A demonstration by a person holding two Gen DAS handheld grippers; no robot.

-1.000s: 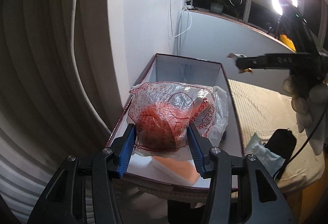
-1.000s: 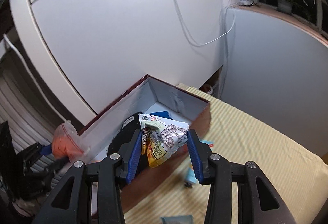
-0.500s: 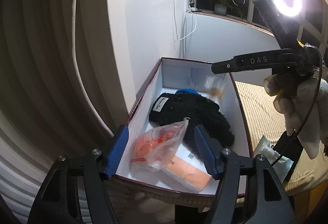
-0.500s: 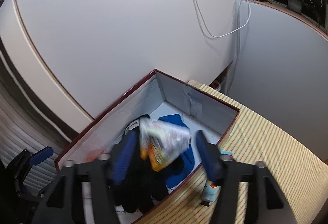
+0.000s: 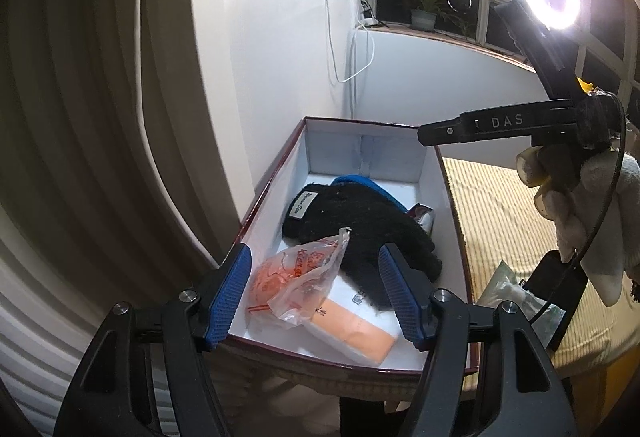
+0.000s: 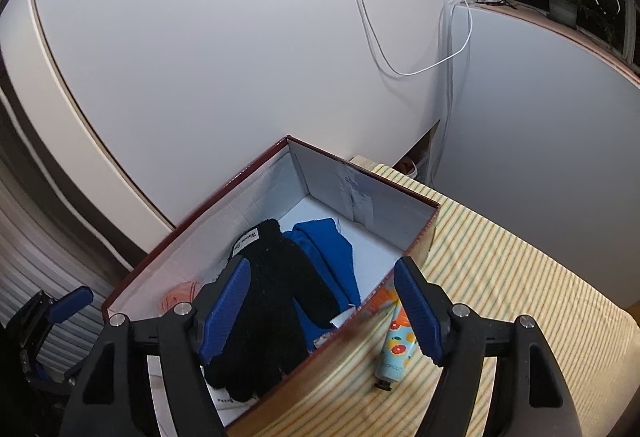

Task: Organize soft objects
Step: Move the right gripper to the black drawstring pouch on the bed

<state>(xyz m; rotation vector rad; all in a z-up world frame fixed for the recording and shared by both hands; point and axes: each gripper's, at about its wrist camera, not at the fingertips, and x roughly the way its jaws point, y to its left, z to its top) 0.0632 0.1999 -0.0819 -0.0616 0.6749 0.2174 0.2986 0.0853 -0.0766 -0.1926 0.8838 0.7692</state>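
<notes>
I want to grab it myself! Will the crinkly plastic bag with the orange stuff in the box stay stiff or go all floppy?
Probably floppy: the plastic bag looks thin and wrinkled, its corner flopping over the black glove. It may be slippery, since the film looks shiny. It seems light, as it rests slumped on the peach packet without denting it.
</notes>
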